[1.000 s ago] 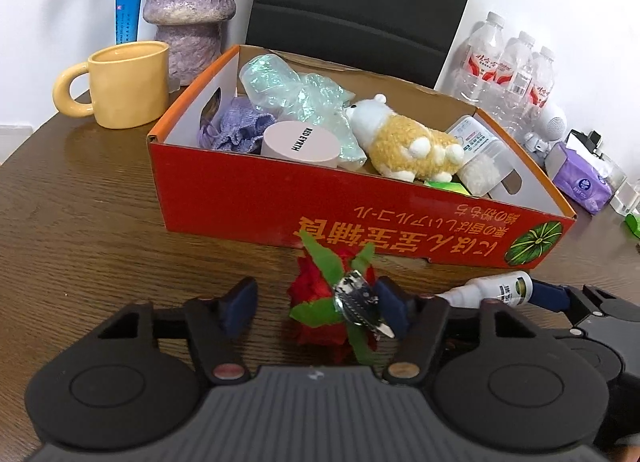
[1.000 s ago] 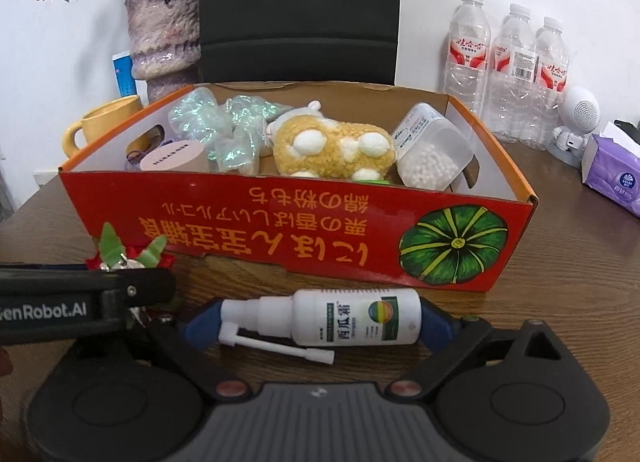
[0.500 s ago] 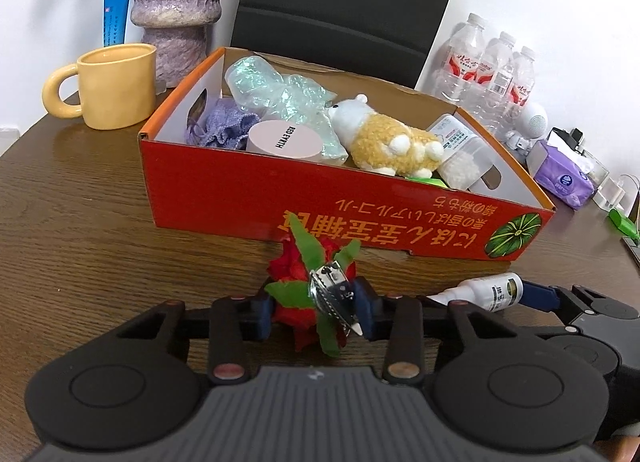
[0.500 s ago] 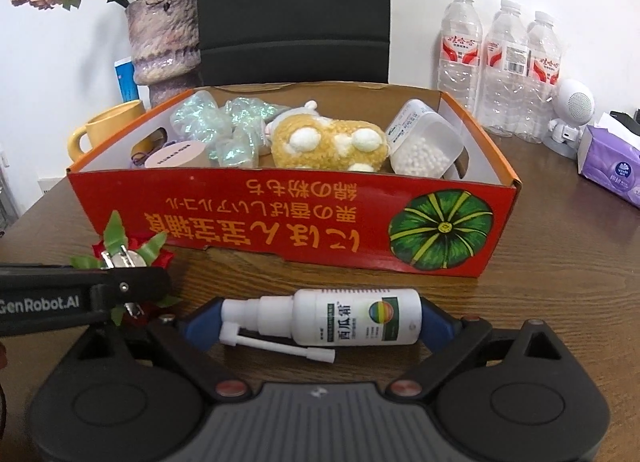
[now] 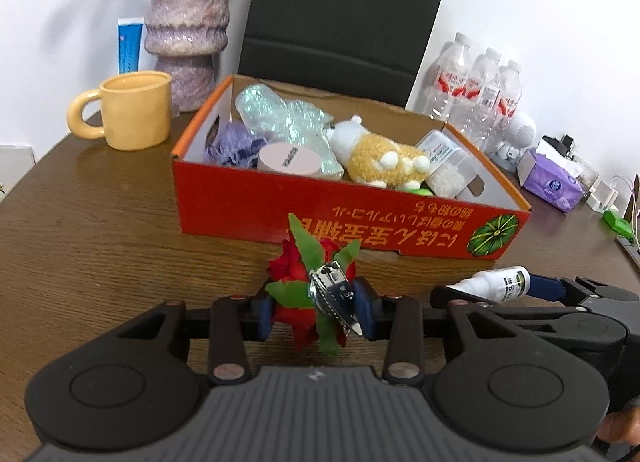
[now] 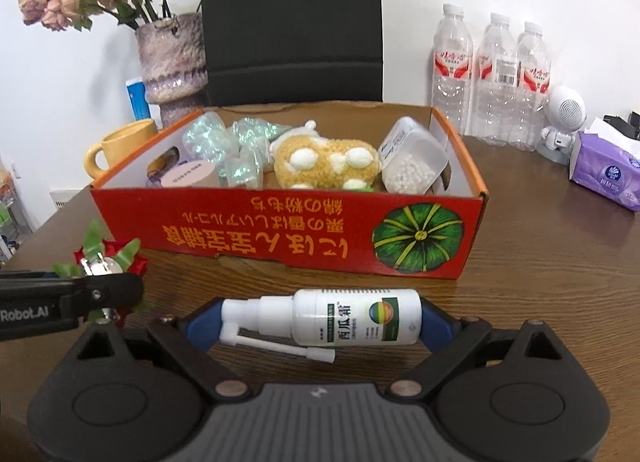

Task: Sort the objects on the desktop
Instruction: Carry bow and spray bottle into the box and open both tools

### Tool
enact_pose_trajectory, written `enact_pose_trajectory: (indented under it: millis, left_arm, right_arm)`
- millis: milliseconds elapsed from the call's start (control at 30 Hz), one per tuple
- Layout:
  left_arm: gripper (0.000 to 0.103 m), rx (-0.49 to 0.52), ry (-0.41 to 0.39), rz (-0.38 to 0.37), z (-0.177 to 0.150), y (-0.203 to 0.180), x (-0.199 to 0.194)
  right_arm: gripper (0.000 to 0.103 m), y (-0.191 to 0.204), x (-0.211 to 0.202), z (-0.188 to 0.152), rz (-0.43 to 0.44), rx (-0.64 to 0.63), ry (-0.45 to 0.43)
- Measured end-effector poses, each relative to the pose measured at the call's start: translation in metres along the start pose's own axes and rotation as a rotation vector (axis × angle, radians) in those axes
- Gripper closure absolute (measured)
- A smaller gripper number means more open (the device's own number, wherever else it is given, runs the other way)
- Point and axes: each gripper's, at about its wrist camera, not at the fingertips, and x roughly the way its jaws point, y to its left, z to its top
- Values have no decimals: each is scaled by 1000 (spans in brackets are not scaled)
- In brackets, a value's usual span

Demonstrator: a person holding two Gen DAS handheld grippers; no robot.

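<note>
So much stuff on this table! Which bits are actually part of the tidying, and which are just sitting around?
Part of the job:
- red flower hair clip, clamped in the left hand-held gripper
- white spray bottle, clamped in the right hand-held gripper
- red cardboard box, already part-filled

Just lying about:
- yellow mug
- vase
- water bottles
- purple tissue pack

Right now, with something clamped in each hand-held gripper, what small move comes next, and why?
Probably lift both over the red box's near wall: the left hand-held gripper grips the flower clip, the right hand-held gripper the spray bottle, both short of it.
</note>
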Motion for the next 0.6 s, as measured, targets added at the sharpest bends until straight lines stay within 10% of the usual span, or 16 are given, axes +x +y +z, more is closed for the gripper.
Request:
enact_pose_trajectory:
  millis: [600]
  left_arm:
    - [63, 127, -124, 25, 98, -23, -29]
  right_arm:
    - [6, -26, -30, 93, 34, -22, -85]
